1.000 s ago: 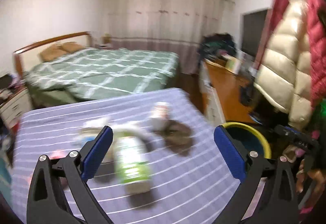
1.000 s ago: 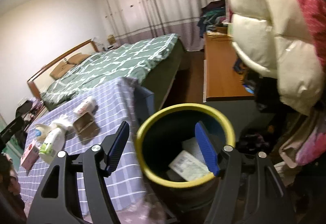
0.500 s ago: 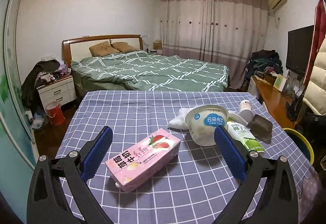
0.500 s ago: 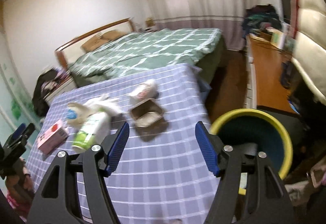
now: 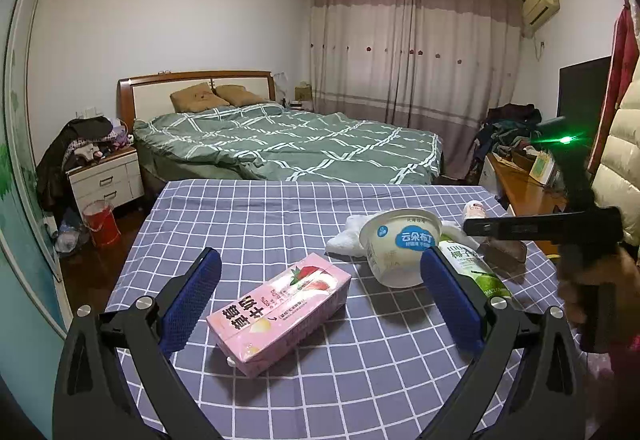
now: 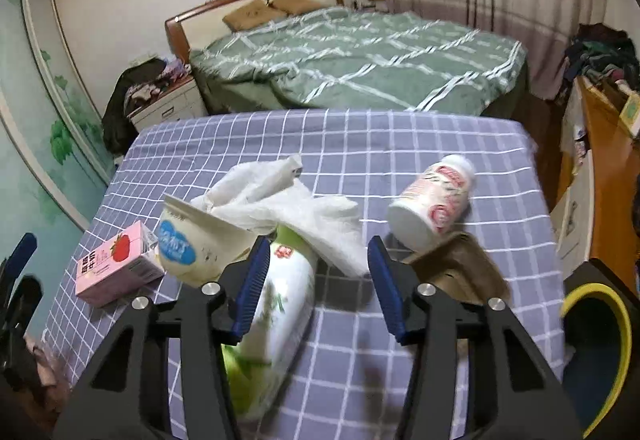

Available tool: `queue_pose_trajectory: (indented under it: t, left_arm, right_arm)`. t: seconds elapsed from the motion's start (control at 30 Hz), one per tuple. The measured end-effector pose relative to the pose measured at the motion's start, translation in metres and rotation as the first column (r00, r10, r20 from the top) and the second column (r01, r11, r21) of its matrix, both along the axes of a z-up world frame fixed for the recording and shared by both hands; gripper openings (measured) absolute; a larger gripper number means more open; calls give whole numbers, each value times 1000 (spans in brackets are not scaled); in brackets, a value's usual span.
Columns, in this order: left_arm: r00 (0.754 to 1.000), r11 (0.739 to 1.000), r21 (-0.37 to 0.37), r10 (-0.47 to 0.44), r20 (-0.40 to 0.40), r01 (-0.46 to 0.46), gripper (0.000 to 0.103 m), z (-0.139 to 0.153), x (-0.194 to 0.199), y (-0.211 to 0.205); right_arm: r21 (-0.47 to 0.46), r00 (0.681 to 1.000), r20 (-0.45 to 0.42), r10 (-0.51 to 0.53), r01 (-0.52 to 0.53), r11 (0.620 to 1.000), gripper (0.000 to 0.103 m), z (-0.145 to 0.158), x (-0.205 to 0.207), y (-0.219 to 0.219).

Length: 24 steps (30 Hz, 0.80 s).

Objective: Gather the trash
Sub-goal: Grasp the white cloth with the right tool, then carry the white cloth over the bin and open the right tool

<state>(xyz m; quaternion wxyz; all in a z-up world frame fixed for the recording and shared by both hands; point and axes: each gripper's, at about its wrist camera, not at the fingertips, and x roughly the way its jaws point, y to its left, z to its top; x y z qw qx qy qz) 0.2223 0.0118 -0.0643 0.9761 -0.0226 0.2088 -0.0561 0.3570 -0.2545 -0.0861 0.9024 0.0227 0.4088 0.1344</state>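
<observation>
Left tool (image 5: 318,296) wide open around pink carton (image 5: 280,314) — no contact. Right tool (image 6: 316,282) closing over green bottle (image 6: 276,312) on tabletop (image 6: 400,143) — nothing gripped.

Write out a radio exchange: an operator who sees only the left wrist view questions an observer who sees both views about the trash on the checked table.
Operator: My left gripper is open around the pink carton. What is the right one doing?
Observer: The right gripper is closing, and the green-and-white bottle lies partly between its fingers with one pad still clear.
Operator: Is anything on that bottle?
Observer: The crumpled white bag drapes over its far end.
Operator: Where is the bin?
Observer: The yellow-rimmed bin stands just off the table's right edge.
</observation>
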Motion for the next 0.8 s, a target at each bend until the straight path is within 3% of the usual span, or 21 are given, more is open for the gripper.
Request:
queue_pose_trajectory:
  t: [0.23,0.43,0.5,0.8]
  left_arm:
    - [1000,1000,11,-9,-11,9,98,-1,1,-5]
    - [1000,1000,20,-17,-19,18,98,-3,1,-9]
    - [1000,1000,21,-17,-18,18,98,-3,2,-9]
    - [999,999,39,-21,-29,22,98,-6,3,-16]
  right_arm:
    - [-27,999,-34,8,-9,1000,47,-14,23,12]
    - [24,998,-60,23,-22,999,29,-18,36,14]
    - [37,999,-42,19,-17,999,7,-12,34,11]
    - [149,998,55,-29,21,989,6,31,20,-10]
